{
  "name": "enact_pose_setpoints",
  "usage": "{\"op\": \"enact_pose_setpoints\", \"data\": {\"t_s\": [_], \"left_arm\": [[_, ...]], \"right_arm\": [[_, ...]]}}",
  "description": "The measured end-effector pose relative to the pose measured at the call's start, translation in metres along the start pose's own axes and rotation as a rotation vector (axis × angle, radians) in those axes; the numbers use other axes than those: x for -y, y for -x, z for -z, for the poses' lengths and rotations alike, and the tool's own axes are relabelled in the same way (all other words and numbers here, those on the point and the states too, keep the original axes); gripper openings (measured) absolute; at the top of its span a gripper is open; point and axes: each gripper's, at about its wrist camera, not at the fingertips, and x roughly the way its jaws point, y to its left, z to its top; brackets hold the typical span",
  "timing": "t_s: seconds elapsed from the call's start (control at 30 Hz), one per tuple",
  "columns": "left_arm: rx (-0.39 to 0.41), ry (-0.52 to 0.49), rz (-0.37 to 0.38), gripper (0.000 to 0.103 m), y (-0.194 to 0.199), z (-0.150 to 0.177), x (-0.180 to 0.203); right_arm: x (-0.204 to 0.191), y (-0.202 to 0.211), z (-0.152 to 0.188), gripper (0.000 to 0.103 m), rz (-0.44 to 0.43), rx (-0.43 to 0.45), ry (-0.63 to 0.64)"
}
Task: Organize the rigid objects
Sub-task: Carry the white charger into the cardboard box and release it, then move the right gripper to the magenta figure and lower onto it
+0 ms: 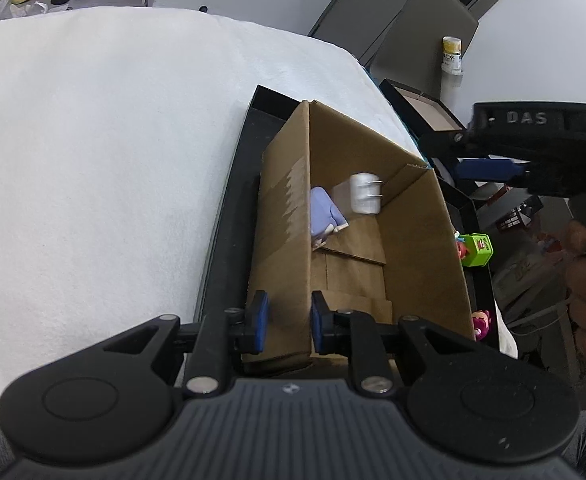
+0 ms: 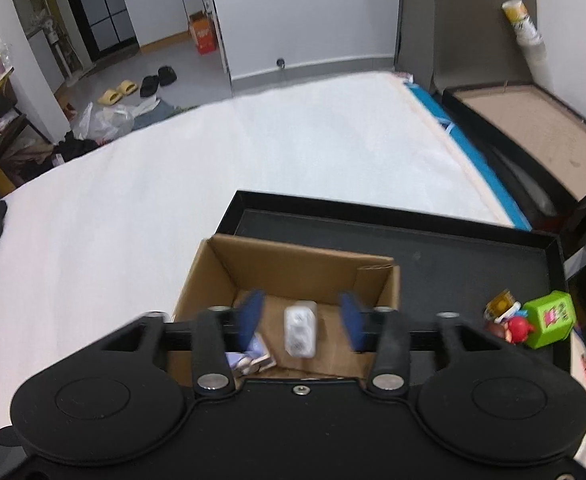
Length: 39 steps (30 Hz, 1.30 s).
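An open cardboard box [image 1: 413, 240] stands in a black tray [image 1: 233, 208]. My left gripper [image 1: 290, 322] is shut on the box's near-left wall. A white charger plug [image 1: 365, 193] and a purple figurine [image 1: 323, 216] are inside the box. In the right wrist view my right gripper [image 2: 301, 320] is open above the box [image 2: 293, 272], with the white plug [image 2: 300, 332] blurred below between its fingers and the purple figurine [image 2: 253, 354] at the left. The right gripper's body also shows in the left wrist view [image 1: 533, 148].
A green cube toy [image 2: 549, 318] and a red figure [image 2: 515, 328] lie in the tray [image 2: 473, 264] right of the box; a pink toy [image 1: 483, 324] shows too. The tray sits on a white-covered surface [image 2: 173, 200]. Another black tray [image 2: 533, 136] is at far right.
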Motion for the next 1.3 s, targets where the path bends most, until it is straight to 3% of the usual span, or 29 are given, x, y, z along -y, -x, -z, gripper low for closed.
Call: {"op": "enact_pose_setpoints", "data": {"t_s": [0.2, 0.4, 0.63, 0.8, 1.3], "left_arm": [[0.0, 0.003, -0.009, 0.021, -0.001, 0.0, 0.0], [-0.002, -0.003, -0.02, 0.021, 0.0, 0.0, 0.003], [0.001, -0.013, -0.039, 0.021, 0.0, 0.001, 0.005], [0.002, -0.016, -0.049, 0.021, 0.0, 0.001, 0.007], [-0.003, -0.024, -0.068, 0.021, -0.002, 0.001, 0.01]], "right_arm": [[0.01, 0.015, -0.003, 0.084, 0.012, 0.016, 0.032], [0.025, 0.026, 0.0, 0.092, 0.032, 0.036, 0.013], [0.043, 0.038, 0.004, 0.094, 0.034, 0.042, -0.014], [0.061, 0.041, 0.007, 0.095, 0.075, 0.01, -0.045], [0.114, 0.044, 0.032, 0.095, 0.08, -0.079, -0.112]]}}
